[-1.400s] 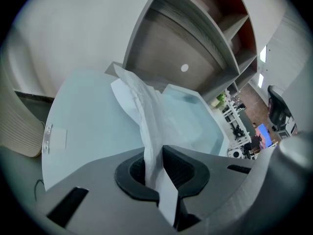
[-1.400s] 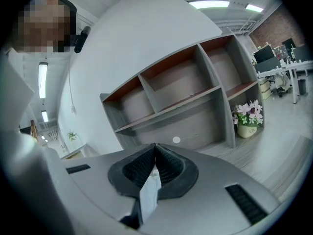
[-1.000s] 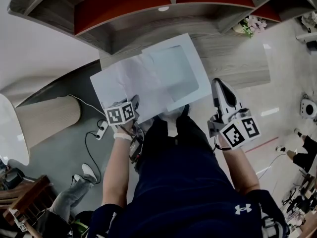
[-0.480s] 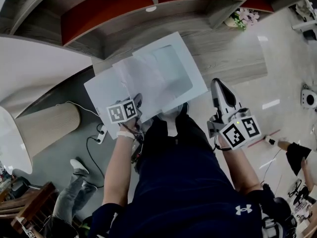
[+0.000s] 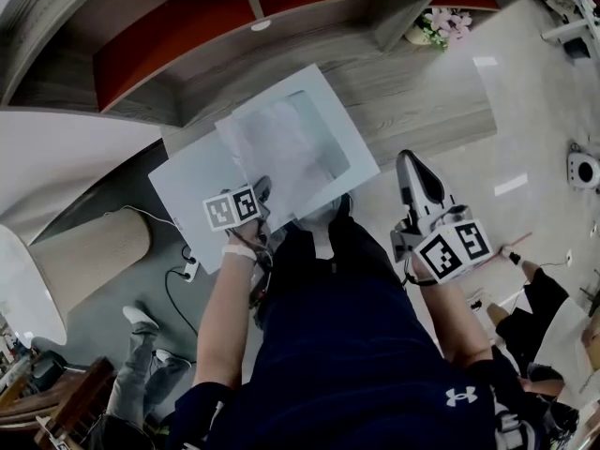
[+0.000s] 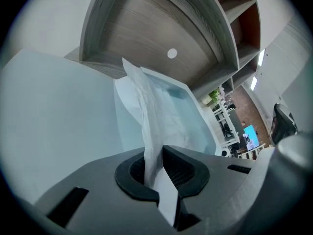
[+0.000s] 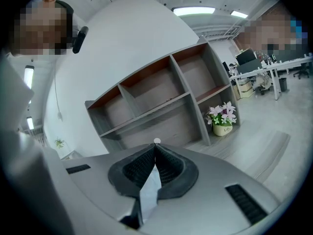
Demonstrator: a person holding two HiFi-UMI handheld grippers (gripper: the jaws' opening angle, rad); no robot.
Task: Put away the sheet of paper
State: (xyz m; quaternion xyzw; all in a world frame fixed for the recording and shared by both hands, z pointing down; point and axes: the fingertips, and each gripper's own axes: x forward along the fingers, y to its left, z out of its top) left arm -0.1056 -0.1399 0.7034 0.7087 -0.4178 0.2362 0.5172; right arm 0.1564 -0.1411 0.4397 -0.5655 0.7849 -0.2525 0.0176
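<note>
The sheet of paper (image 5: 277, 148) is pinched at its near edge by the left gripper's (image 5: 257, 189) fingers. Since a second ago it has swung rightward over the white folder's (image 5: 187, 190) window. The right gripper's (image 5: 409, 159) fingers are closed on nothing, well apart from the paper.

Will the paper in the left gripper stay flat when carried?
Probably not: the sheet of paper buckles and creases above the left gripper, so it seems floppy. Likely light, as one edge pinch holds it up. Tugging may crumple it.
</note>
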